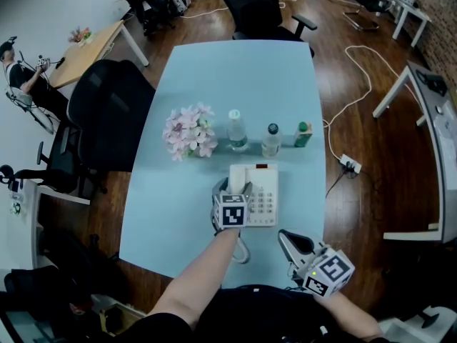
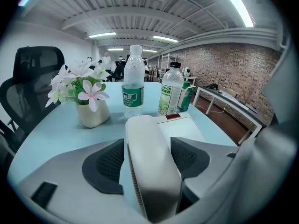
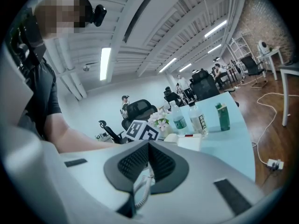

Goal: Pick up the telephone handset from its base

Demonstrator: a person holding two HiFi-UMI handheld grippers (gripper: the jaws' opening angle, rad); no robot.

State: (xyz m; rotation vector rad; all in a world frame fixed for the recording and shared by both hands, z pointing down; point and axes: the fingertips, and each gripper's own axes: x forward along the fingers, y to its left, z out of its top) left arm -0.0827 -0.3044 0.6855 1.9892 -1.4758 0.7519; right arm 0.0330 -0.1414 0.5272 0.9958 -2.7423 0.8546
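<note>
A white desk telephone stands on the pale blue table near its front edge. The handset lies in the cradle on the phone's left side. My left gripper is down over the handset and open; a pad stands on each side of it, and I see no squeeze. My right gripper hovers at the table's front edge, right of the phone, shut with nothing in it. In the right gripper view the pads meet, with the coiled cord behind them.
Behind the phone stand a vase of pink flowers, two water bottles and a green carton. The coiled cord trails off the front edge. A black office chair stands left of the table.
</note>
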